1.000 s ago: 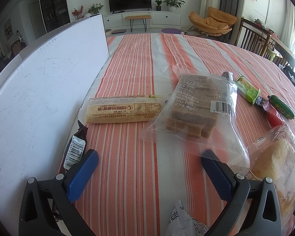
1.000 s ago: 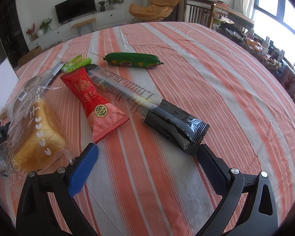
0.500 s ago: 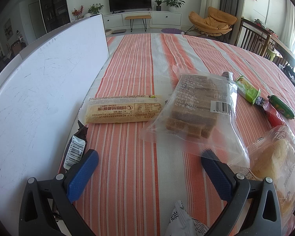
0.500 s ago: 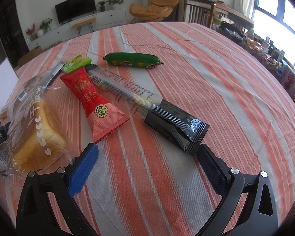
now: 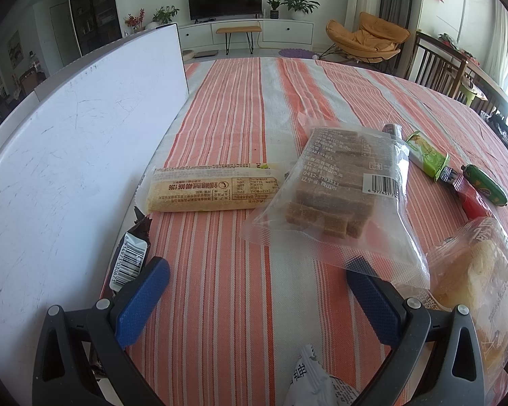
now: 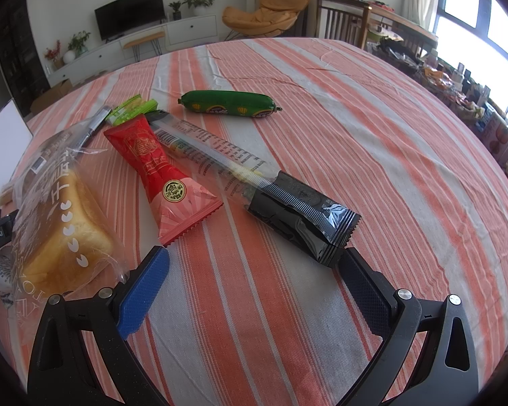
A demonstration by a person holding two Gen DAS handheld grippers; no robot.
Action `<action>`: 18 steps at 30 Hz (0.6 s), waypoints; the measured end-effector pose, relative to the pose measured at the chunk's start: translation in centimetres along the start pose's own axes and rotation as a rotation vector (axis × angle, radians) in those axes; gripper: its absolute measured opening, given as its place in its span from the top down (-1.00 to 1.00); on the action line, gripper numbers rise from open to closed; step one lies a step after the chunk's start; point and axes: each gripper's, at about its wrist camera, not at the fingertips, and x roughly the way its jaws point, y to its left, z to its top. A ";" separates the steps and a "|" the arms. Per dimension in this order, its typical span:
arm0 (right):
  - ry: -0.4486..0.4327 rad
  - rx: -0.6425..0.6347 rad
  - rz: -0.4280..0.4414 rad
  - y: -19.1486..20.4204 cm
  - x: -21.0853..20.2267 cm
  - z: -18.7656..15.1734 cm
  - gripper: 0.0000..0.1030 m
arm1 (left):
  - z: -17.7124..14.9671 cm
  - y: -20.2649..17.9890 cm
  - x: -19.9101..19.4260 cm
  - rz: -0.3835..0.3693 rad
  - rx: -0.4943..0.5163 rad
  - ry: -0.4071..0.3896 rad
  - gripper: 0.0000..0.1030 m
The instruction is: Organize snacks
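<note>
Snacks lie on a striped tablecloth. In the left wrist view my left gripper is open and empty, just short of a clear bag of brown cake pieces and a long yellow wafer pack. A small dark bar lies by its left finger. In the right wrist view my right gripper is open and empty, just short of a long clear-and-black pack and a red pack. A bagged bread loaf lies left. A green sausage lies farther off.
A white box stands along the table's left side. A green wrapper lies behind the red pack. A white packet sits under the left gripper. Chairs stand beyond the far right edge.
</note>
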 end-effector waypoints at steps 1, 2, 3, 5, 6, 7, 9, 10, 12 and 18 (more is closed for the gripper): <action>0.000 0.000 0.000 0.0 0.0 0.0 -0.98 | 0.0 0.1 0.1 -0.001 0.000 0.000 -1.00; 0.000 0.000 0.000 0.0 0.0 0.0 -0.98 | 0.1 0.0 0.1 -0.001 0.000 0.000 -1.00; 0.000 0.000 0.000 0.0 0.0 0.0 -0.98 | 0.1 0.0 0.1 -0.001 0.000 0.000 -1.00; 0.000 0.000 0.000 0.0 0.0 0.0 -0.98 | 0.1 0.0 0.1 -0.001 0.000 0.000 -1.00; 0.000 0.000 0.000 0.0 0.0 0.0 -0.98 | 0.2 0.0 0.2 -0.001 0.000 0.000 -1.00; 0.000 0.000 0.000 0.0 0.0 0.0 -0.98 | 0.2 0.0 0.2 -0.001 0.000 0.000 -1.00; 0.000 0.000 0.000 0.0 0.0 0.0 -0.98 | 0.1 0.0 0.1 -0.001 -0.001 0.000 -1.00; 0.000 0.000 0.000 0.0 0.0 0.0 -0.98 | 0.2 -0.2 -0.1 0.000 0.000 0.000 -1.00; 0.000 0.000 0.000 0.0 0.0 0.0 -0.98 | 0.2 -0.2 -0.1 -0.001 0.000 0.000 -1.00; 0.000 0.000 0.000 0.0 0.0 0.0 -0.98 | 0.1 0.4 -1.6 -0.016 0.002 0.062 -0.98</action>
